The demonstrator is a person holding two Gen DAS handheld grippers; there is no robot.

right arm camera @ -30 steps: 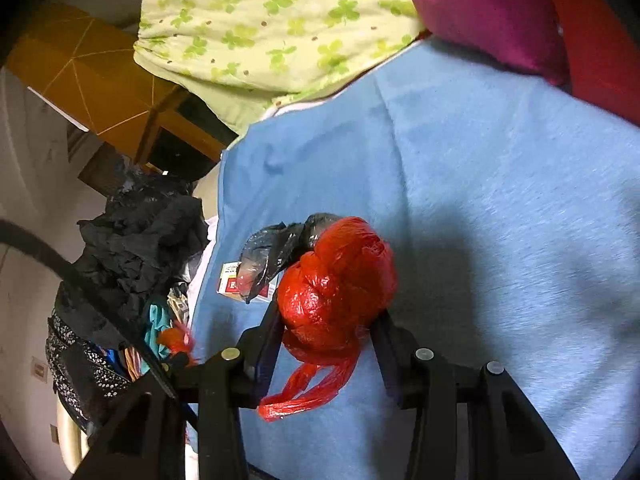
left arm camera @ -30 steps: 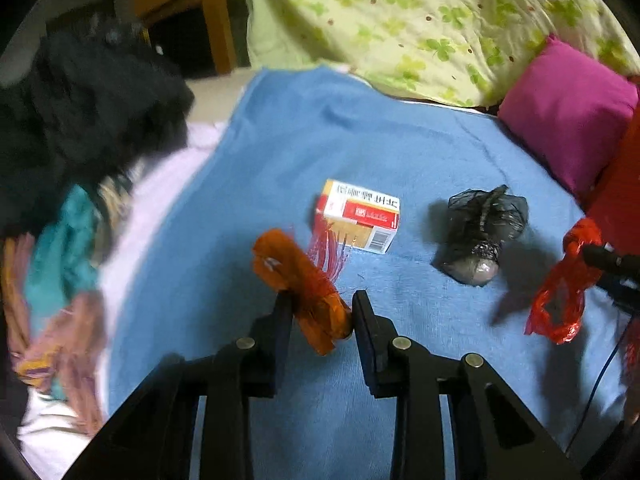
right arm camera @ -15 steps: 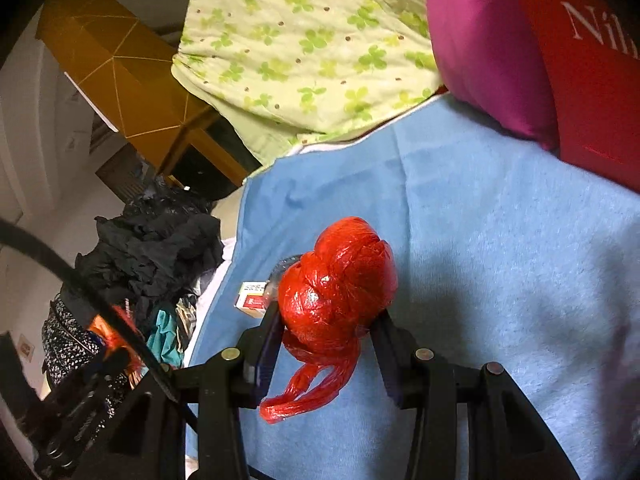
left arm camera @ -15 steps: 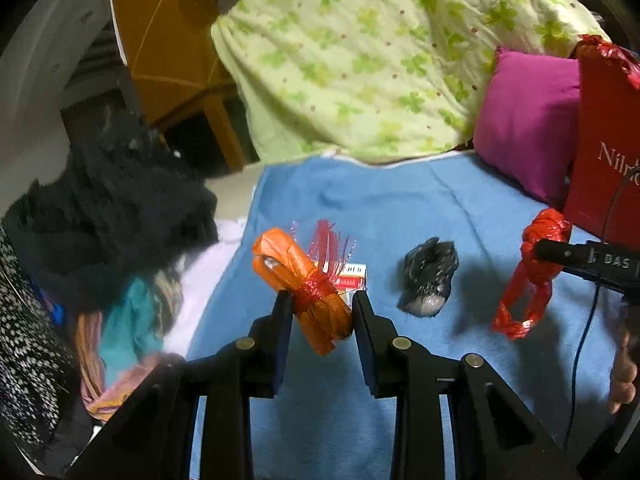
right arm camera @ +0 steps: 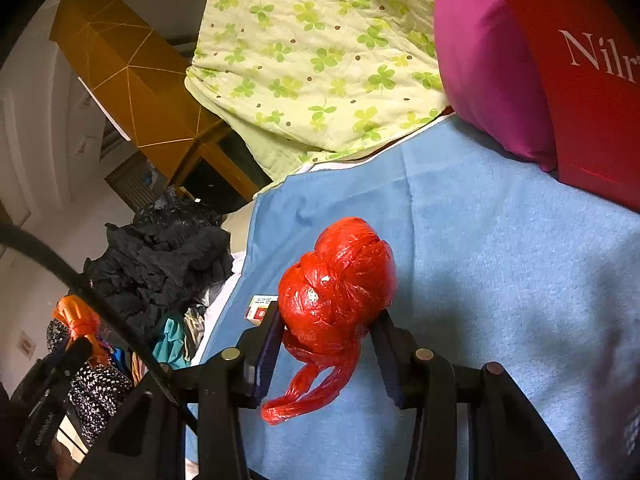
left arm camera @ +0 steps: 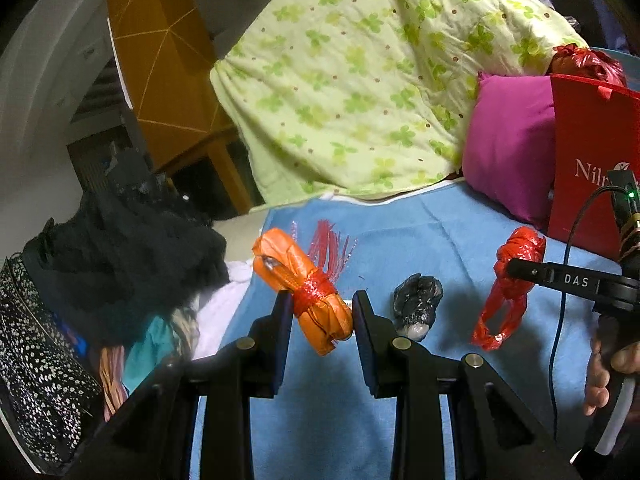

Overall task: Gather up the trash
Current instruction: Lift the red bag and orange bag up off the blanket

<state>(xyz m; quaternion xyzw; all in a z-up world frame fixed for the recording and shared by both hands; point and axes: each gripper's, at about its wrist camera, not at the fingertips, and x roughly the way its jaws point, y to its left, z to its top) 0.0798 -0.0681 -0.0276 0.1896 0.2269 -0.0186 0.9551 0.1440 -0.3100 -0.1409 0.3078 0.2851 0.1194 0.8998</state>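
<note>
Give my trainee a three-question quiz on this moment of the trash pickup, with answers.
1. True or false: the left gripper is empty.
2. What colour is the knotted bag in the right gripper?
3. Which trash lies loose on the blue blanket: A) a black crumpled bag, B) a green bottle, C) a white cup?

Key:
1. False; it grips an orange bundle.
2. Red.
3. A.

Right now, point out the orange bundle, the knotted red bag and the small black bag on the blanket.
orange bundle [left arm camera: 316, 304]: left wrist view, its red-tied middle.
knotted red bag [right arm camera: 336, 284]: right wrist view, the knotted ball.
small black bag [left arm camera: 418, 302]: left wrist view, its crumpled body.
</note>
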